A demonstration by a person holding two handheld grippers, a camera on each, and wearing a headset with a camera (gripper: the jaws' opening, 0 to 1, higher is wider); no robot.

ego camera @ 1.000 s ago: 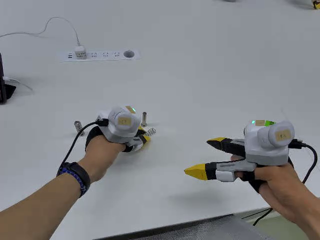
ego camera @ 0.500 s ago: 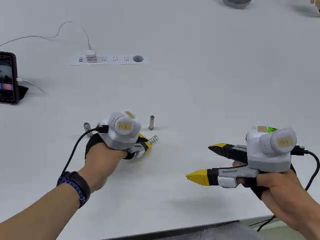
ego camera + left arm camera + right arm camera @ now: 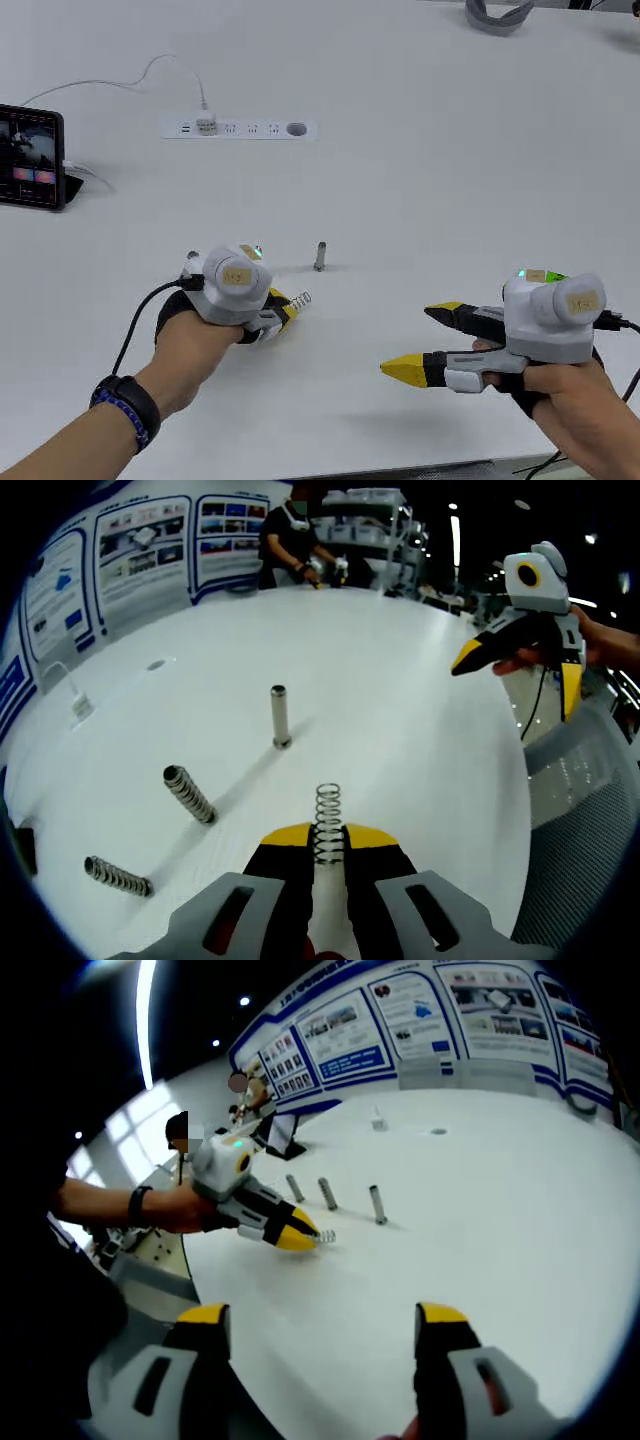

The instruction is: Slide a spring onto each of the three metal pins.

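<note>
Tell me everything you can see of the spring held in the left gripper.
The spring is a small coil of bright, silvery wire, apparently steel, with evenly spaced open turns. It looks straight and undamaged. The yellow tips of the left gripper pinch it near its rear end, so most of its length sticks out forward past them. Its free end points roughly toward the bare upright pin and is well short of it.

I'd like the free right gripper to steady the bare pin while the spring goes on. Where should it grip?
Probably low on the bare pin, jaws level, from the side facing the right gripper. It stands upright and slim, and its top must be free for the spring.
</note>
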